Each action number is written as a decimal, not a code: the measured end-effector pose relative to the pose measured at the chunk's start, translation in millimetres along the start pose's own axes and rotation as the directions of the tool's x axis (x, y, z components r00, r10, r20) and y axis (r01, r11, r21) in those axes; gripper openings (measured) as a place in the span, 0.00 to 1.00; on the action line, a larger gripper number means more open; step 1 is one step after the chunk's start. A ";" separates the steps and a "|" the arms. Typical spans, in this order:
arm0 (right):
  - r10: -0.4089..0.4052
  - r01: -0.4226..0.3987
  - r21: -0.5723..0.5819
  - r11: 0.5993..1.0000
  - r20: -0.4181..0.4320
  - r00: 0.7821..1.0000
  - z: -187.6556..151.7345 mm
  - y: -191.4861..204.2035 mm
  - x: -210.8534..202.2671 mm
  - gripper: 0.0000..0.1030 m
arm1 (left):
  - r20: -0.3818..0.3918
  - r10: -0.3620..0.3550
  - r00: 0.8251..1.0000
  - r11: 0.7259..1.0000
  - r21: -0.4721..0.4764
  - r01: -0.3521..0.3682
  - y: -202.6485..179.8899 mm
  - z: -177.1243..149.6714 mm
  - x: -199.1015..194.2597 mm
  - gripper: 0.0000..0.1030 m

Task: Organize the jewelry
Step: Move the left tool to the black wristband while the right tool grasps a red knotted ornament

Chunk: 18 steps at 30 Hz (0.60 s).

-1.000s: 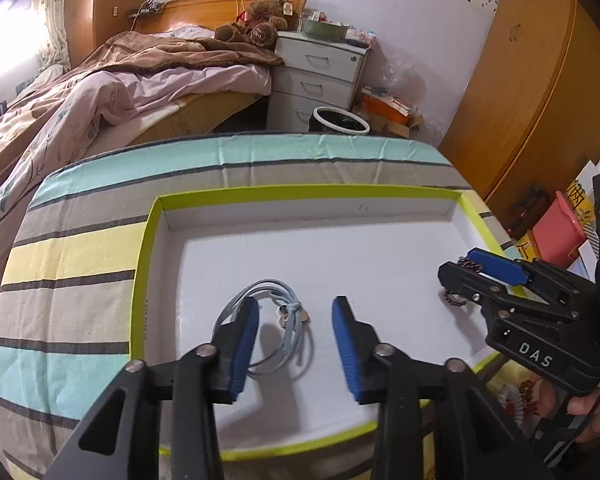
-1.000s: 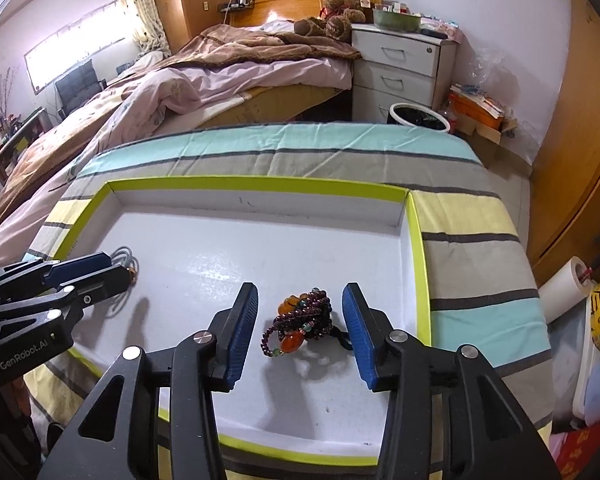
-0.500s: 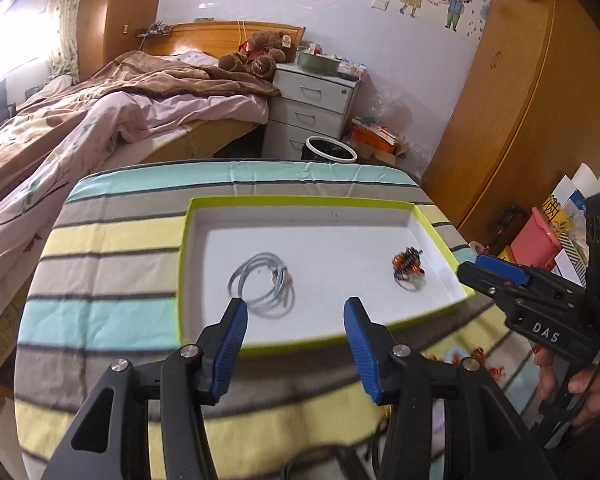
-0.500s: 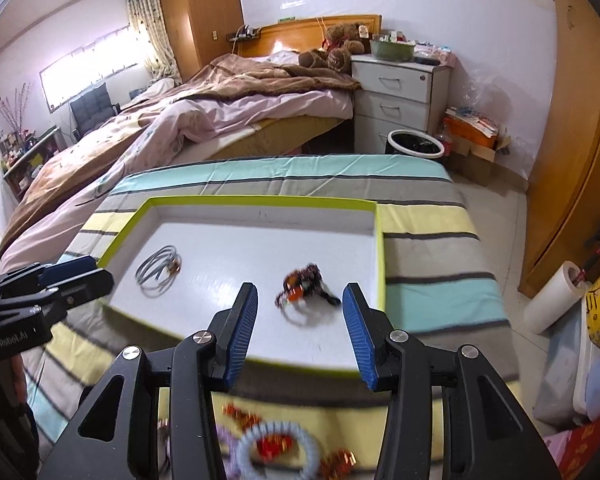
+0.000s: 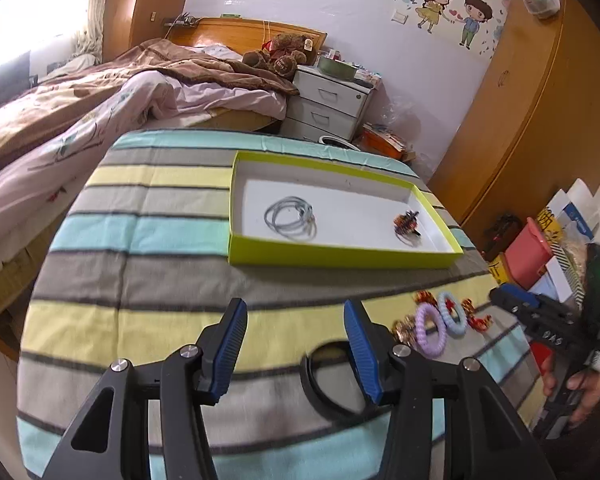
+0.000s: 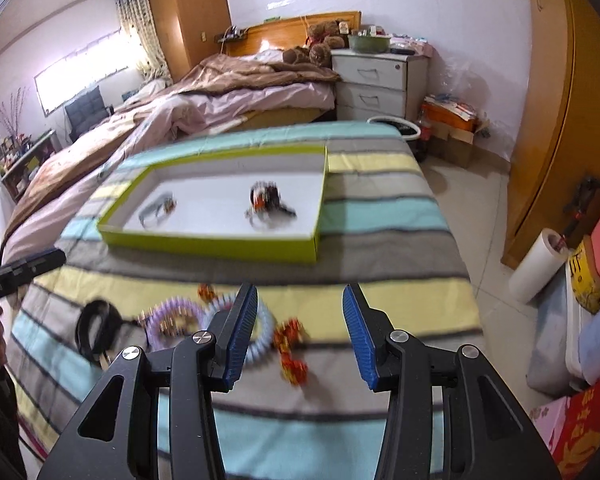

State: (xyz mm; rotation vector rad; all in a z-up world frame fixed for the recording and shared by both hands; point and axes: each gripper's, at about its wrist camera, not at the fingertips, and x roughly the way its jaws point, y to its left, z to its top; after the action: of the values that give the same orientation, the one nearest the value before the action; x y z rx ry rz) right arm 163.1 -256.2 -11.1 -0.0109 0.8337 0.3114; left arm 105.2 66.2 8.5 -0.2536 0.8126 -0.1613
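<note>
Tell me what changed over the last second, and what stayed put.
Both grippers pulled back from the green-rimmed tray toward the near edge of the striped cloth. The left gripper left the grey cord coil behind it; the right gripper left the beaded bracelet. Both are open and empty, now above the loose hair ties. Tray, coil and bracelet stayed where they lay.

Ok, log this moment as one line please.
left gripper: open, empty | right gripper: open, empty | tray: cord, bead bracelet | bedspread: hair ties waiting
</note>
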 end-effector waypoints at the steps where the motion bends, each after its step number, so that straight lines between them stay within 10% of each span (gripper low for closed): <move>1: 0.002 -0.002 -0.001 1.000 -0.009 1.000 -3.8 -0.2 1.5 0.44 | -0.005 -0.001 1.000 1.000 0.000 0.001 0.5 -4.3 -1.3 0.49; 18: 0.013 -0.014 -0.002 1.000 -0.084 0.996 -30.6 0.3 22.9 0.40 | -0.053 -0.008 0.999 0.998 -0.060 0.005 11.2 -31.7 -4.1 0.49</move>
State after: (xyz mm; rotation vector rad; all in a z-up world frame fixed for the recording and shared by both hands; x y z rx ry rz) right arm 155.2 -253.7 -48.4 -0.0206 0.9168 0.3263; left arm 79.7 72.7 -12.8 -0.3094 0.8709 -0.1507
